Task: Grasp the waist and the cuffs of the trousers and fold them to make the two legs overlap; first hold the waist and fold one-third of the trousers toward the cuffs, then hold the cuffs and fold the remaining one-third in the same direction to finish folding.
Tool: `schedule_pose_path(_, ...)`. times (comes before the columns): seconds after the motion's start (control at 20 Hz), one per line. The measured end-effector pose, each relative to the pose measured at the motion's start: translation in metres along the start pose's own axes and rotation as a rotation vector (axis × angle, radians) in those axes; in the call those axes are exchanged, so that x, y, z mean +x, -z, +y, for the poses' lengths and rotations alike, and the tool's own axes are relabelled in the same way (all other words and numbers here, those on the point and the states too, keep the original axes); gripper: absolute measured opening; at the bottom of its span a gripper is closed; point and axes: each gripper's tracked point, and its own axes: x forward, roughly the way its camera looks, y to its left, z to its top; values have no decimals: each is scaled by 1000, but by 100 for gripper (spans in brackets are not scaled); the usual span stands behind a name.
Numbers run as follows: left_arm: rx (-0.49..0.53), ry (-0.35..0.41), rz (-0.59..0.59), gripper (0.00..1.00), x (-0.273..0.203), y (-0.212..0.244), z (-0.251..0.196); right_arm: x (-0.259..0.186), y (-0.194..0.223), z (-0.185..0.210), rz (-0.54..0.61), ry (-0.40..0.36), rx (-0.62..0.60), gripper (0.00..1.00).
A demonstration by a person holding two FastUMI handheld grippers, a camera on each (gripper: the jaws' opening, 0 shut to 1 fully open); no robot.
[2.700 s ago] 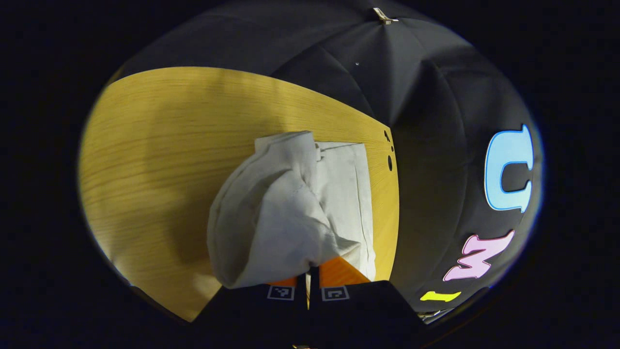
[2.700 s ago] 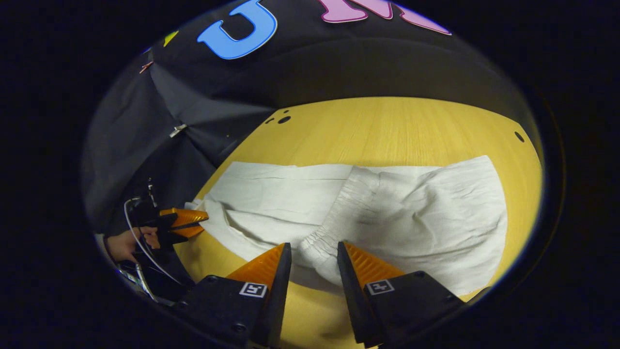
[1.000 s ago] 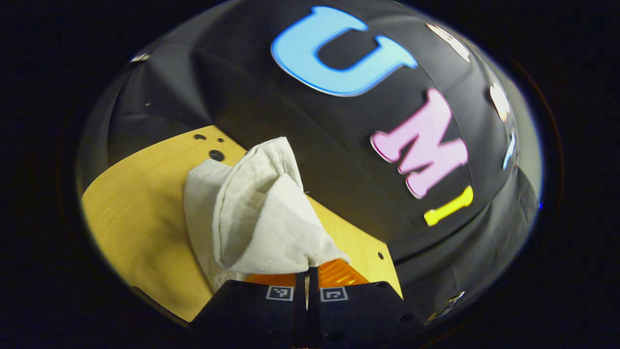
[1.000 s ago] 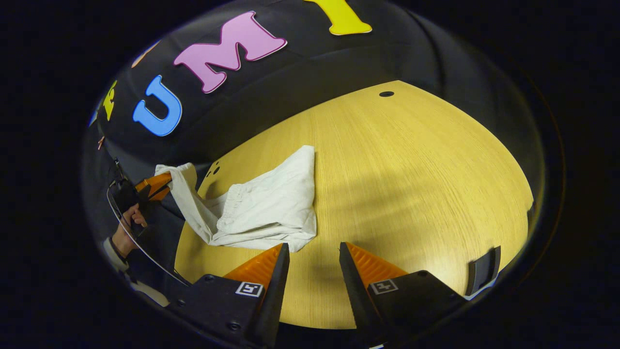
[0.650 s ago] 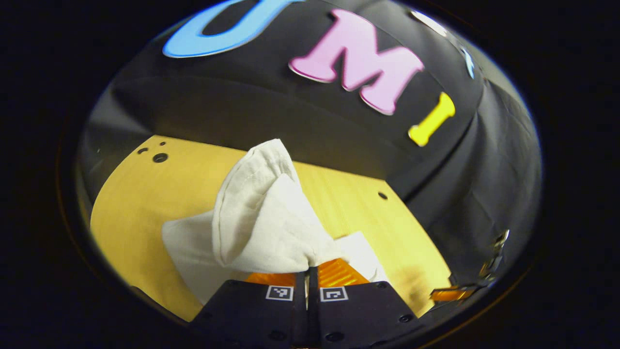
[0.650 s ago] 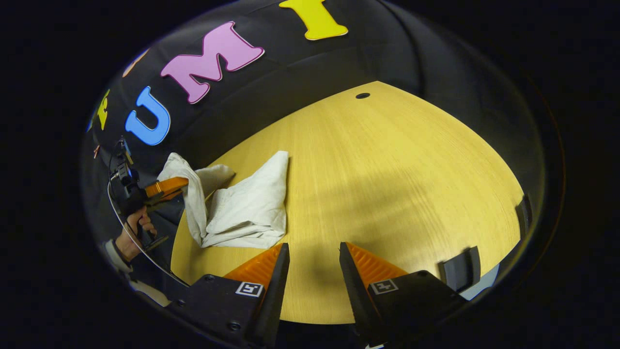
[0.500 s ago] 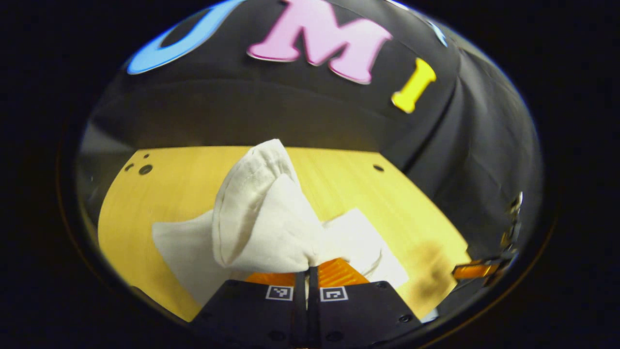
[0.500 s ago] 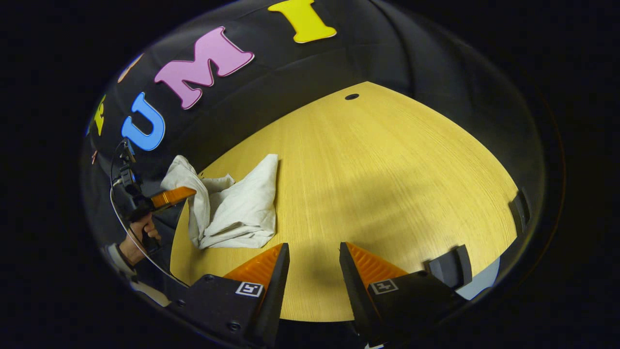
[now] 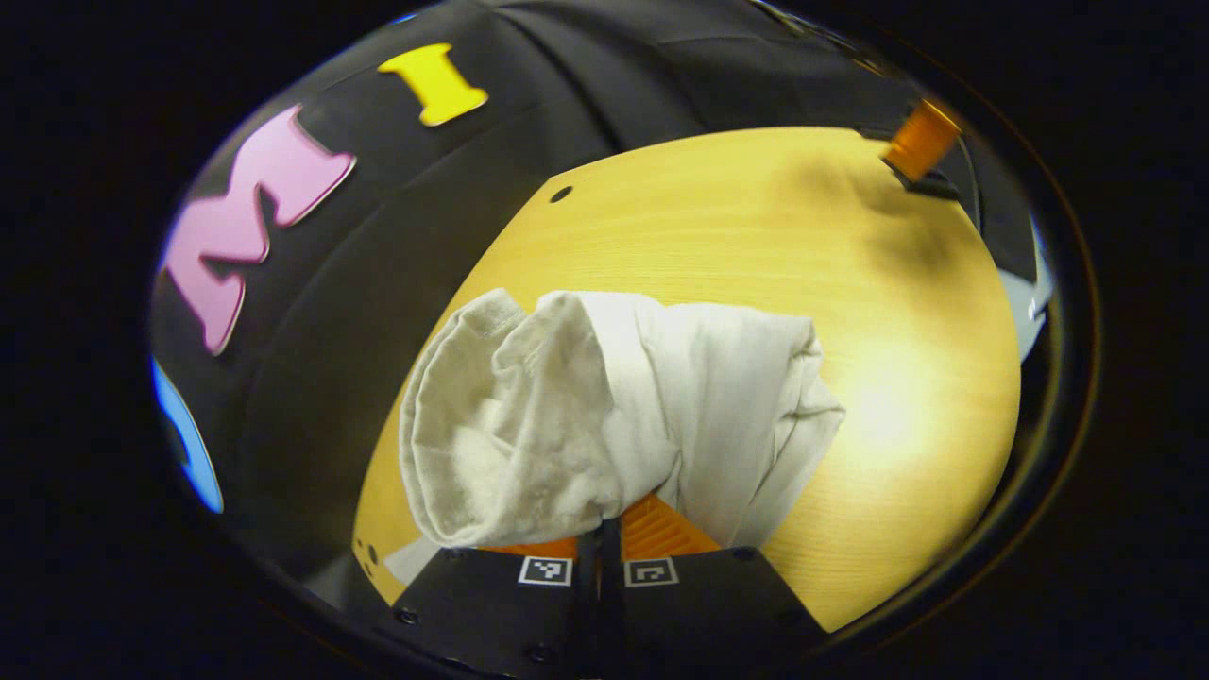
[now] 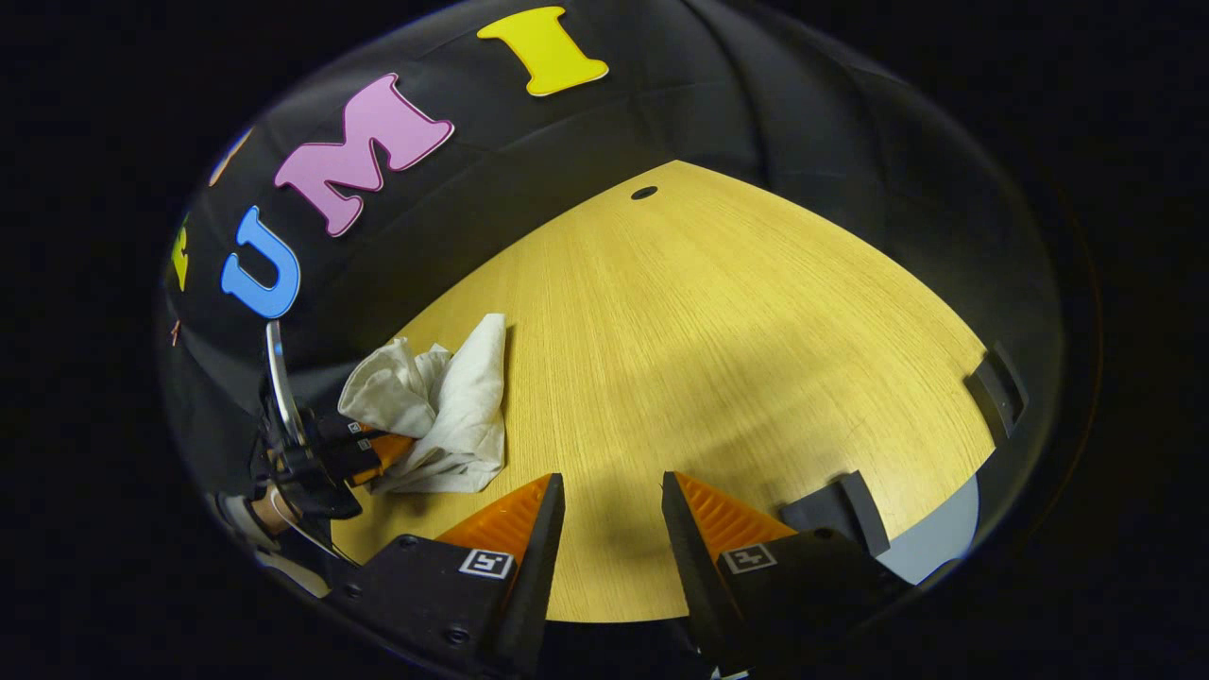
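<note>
White cotton trousers (image 9: 699,397) lie bundled at the near left corner of the wooden table (image 10: 737,359). The left gripper (image 9: 601,529) is clamped on a bunched end of the cloth, held above the folded stack. The right gripper (image 10: 612,529) hangs wide, holding nothing, well apart. To fold well, lay the held end flat over the stack, edges aligned, before releasing; avoid dragging the lower layers.
</note>
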Motion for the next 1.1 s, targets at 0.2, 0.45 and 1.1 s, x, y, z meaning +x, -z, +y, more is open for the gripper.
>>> schedule_pose_path(0.2,118,-45,10,7,-1,1,4,-2,-3,-8,-16,18,14,65)
schedule_pose_path(0.45,257,-139,17,47,0,-6,16,-14,8,-18,-22,26,28,65)
schedule_pose_path(1.1,-73,-228,-51,97,-70,11,66,-12,2,30,-55,-37,20,65)
